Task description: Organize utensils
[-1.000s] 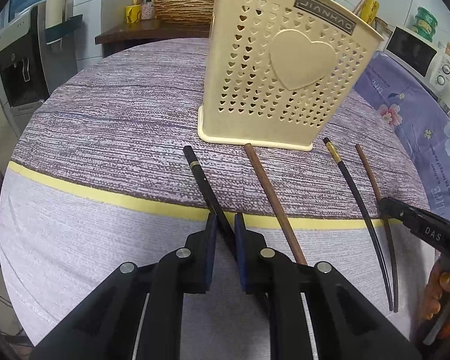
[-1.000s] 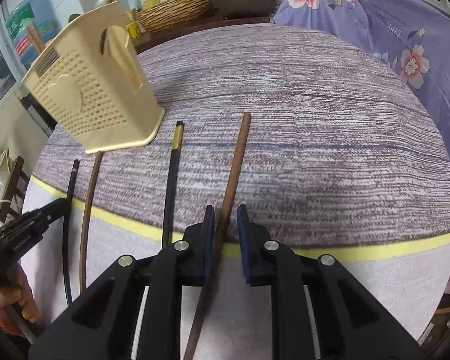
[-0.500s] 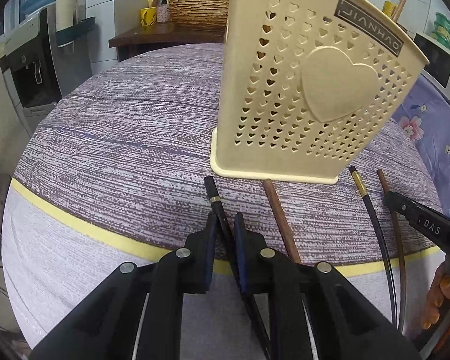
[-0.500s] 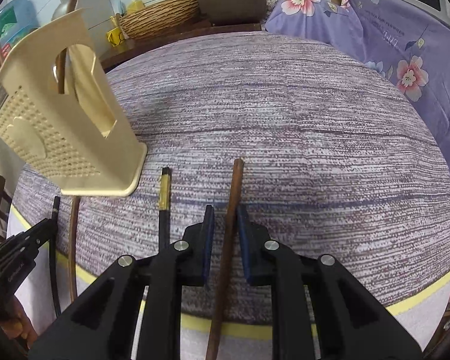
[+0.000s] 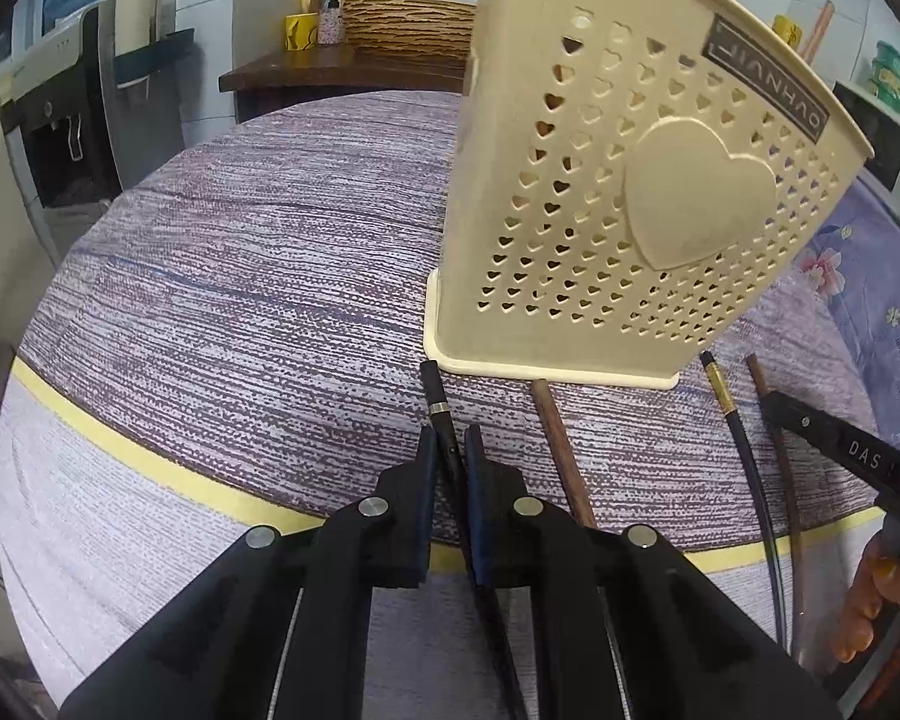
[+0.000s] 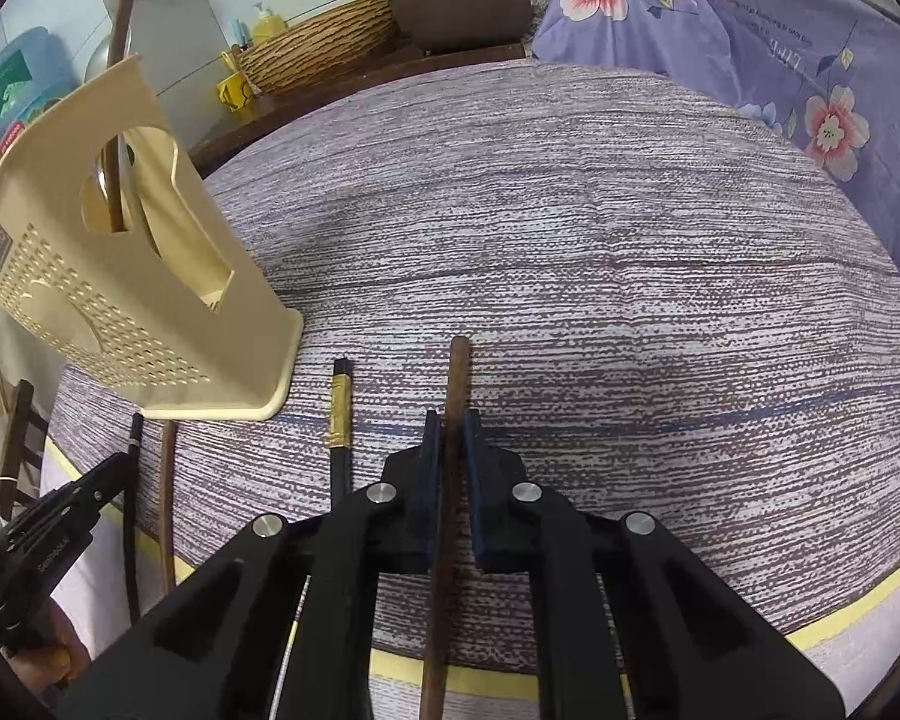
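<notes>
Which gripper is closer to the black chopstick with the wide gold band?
Right. The right hand-held gripper sits right beside that black chopstick, pinching the brown chopstick next to it. The left hand-held gripper is two chopsticks away, by the holder's other corner.

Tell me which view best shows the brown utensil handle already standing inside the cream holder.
The right wrist view. There the brown handle shows through the side cutout of the cream holder and rises above its rim. The left wrist view faces the holder's heart-patterned front, so only the handle's tip pokes above the rim.
</notes>
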The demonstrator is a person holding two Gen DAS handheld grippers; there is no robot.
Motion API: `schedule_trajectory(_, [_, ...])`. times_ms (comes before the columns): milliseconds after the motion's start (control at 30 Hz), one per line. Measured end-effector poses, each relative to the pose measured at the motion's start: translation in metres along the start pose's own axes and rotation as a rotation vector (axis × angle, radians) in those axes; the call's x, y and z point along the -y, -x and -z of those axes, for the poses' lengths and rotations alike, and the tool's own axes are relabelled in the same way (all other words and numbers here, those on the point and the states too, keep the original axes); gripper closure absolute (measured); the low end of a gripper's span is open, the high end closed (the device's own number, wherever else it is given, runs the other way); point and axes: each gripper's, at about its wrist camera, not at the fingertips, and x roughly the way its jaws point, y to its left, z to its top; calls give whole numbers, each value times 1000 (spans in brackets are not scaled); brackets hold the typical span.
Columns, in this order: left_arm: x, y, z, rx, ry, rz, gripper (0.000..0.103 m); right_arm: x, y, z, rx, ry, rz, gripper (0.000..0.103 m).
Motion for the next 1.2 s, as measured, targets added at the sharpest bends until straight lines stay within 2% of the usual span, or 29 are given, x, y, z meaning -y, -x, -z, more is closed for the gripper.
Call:
schedule_trajectory(133, [-7, 11, 0, 24, 24, 26, 93, 3, 14, 0, 36, -32, -57, 95])
schedule_trajectory(233, [-11, 35, -3, 69, 40, 61, 93, 6, 37, 3, 95, -44, -117, 95])
schedule_trajectory(433, [-10, 98, -8, 212, 30, 132, 95, -16, 117, 20, 343, 97, -195, 95])
schedule_trajectory(567, [-8, 128, -1, 289, 30, 165, 95, -30, 155, 41, 448, 173, -219, 95])
schedule_trajectory(667, [-7, 144, 6, 326, 26, 192, 95, -33, 172, 54, 487, 188, -229, 95])
schedule_trajectory(933, [-15, 162, 12, 365, 36, 250, 95, -36, 205, 68, 528, 203, -278, 95])
schedule_trajectory(1200, [-10, 176, 8, 404, 15, 279, 95, -47, 217, 65, 552, 228, -301, 95])
